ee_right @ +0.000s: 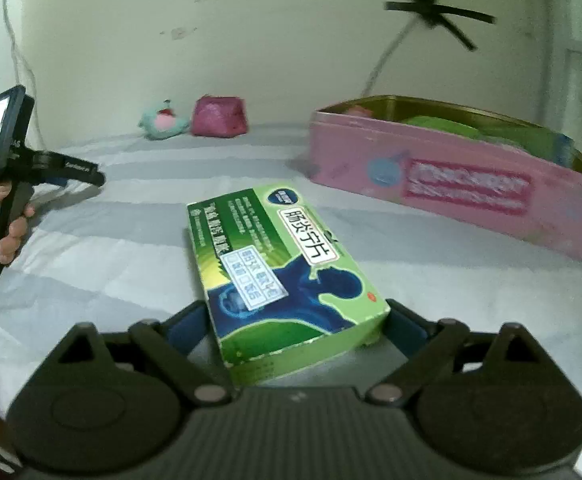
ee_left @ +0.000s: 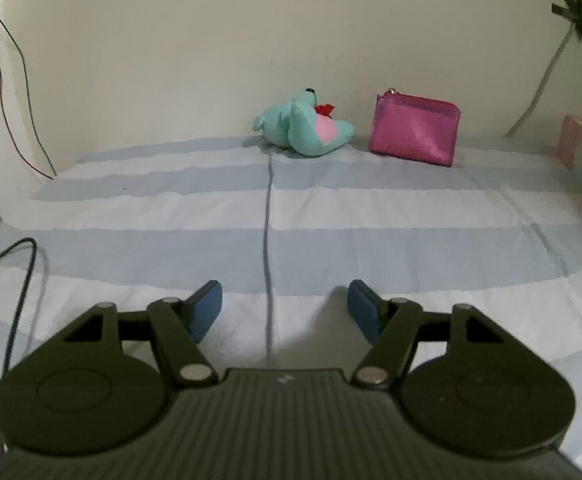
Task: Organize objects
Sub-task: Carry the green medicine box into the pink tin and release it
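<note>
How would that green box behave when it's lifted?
The green box looks like thin printed cardboard, so it is probably light and may dent under a hard squeeze. Its flat sides give the right gripper good purchase, and it shouldn't roll.

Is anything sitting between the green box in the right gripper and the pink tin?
Nothing visible. The right gripper holds the green cardboard medicine box, and only bare striped bedsheet lies between it and the open pink rectangular tin.
</note>
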`<state>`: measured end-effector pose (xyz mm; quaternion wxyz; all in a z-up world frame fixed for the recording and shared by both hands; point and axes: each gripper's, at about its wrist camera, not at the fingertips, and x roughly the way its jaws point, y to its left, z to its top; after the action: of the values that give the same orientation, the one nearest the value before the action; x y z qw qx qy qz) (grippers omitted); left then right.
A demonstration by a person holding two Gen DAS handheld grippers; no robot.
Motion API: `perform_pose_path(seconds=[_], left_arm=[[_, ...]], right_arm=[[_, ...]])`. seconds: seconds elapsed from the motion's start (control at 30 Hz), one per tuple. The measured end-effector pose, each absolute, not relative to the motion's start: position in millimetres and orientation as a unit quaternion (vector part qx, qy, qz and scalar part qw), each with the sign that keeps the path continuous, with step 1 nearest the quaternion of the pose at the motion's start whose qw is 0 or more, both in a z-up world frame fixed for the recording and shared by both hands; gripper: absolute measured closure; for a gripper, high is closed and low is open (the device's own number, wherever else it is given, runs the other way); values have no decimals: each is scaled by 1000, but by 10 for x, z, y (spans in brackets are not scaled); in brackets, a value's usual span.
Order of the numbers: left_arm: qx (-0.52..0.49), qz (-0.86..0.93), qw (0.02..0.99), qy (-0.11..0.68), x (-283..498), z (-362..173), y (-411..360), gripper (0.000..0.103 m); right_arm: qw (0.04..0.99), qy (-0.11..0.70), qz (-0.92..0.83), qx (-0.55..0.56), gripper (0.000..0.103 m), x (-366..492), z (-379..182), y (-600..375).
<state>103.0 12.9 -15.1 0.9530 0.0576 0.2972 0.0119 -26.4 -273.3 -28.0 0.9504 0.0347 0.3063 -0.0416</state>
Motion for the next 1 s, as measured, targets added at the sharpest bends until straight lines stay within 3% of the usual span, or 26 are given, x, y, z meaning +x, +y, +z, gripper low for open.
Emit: perform_pose_path(seconds=[0.07, 0.17, 0.5, 0.57, 0.6, 0.73, 0.83, 1.0], left_arm=[[43, 8, 948, 314, 976, -109, 83, 31], [-14, -64, 940, 336, 766, -12, -85, 31], [-33, -304, 849, 431, 94, 109, -1038, 33], [-51, -325, 826, 457, 83, 31, -1192, 33], [-54, -327, 826, 457, 89, 7, -1256, 33], [-51, -322, 829, 454, 161, 38, -1421, 41], [-40, -336, 842, 420, 130, 332, -1489, 46], [-16, -354, 870, 343, 276, 895, -1790, 46]], right_arm=[[951, 301, -49, 55, 1, -381, -319, -2798], [954, 290, -47, 64, 0, -487, -354, -2832], [964, 265, -31, -2, 0, -520, -364, -2764], [964, 264, -20, -13, 7, -508, -382, -2746], [964, 267, -10, -10, 13, -488, -398, -2747], [968, 250, -22, -6, 16, -487, -387, -2719], [976, 215, -33, 20, 17, -486, -216, -2856], [985, 156, -68, 32, 16, -248, 237, -3124]])
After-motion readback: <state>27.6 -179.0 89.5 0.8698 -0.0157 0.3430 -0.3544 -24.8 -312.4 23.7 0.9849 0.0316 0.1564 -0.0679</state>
